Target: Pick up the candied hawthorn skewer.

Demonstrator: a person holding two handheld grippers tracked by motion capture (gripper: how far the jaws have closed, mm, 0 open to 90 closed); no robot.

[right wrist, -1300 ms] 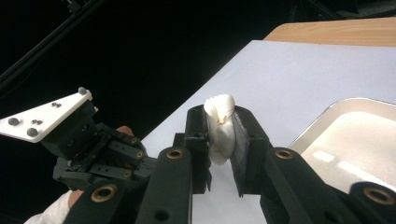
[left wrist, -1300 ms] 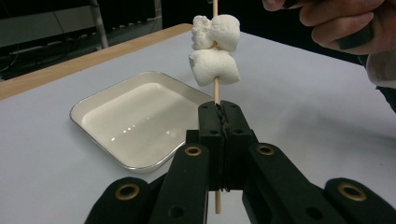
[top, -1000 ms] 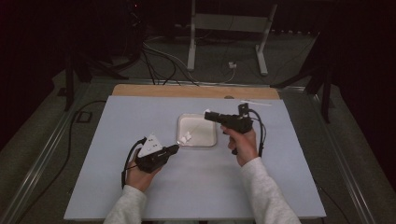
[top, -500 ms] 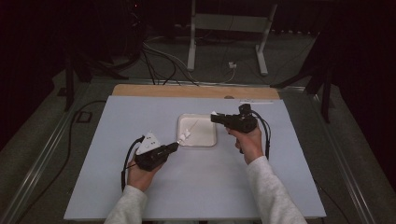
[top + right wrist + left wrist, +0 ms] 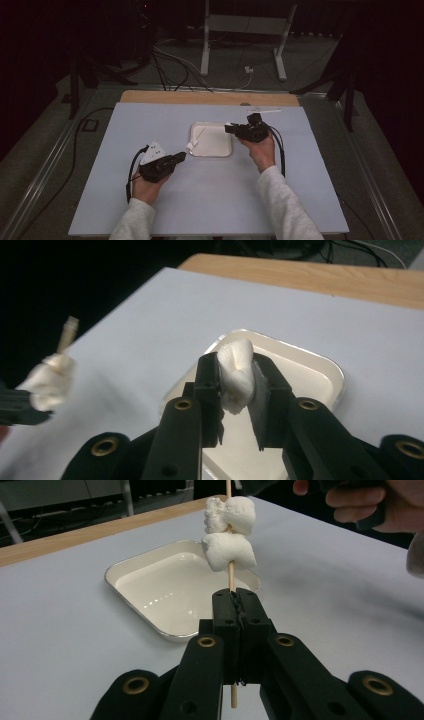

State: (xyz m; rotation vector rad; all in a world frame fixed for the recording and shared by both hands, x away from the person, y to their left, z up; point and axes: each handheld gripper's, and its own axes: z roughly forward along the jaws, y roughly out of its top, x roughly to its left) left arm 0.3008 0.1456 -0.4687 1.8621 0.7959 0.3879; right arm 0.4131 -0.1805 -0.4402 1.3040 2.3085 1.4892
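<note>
Clamping a marshmallow [image 5: 237, 375] above the tray [image 5: 220, 150], the right gripper [image 5: 231, 128] faces the upright skewer [image 5: 230, 575] pinched in the left gripper [image 5: 181, 156].

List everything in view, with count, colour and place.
marshmallows: two on the skewer, one in the right gripper; white
skewer: one, wooden, clamped upright in the left gripper
tray: one, white, mid-table
mat: one, pale blue, covering the table
table edge: wooden, far side
stand: one, white, on the floor behind
cables: several, on the floor
left gripper: black, jaws shut on the skewer
right gripper: black, over the tray's right side, jaws on a marshmallow
sleeves: two, white
</note>
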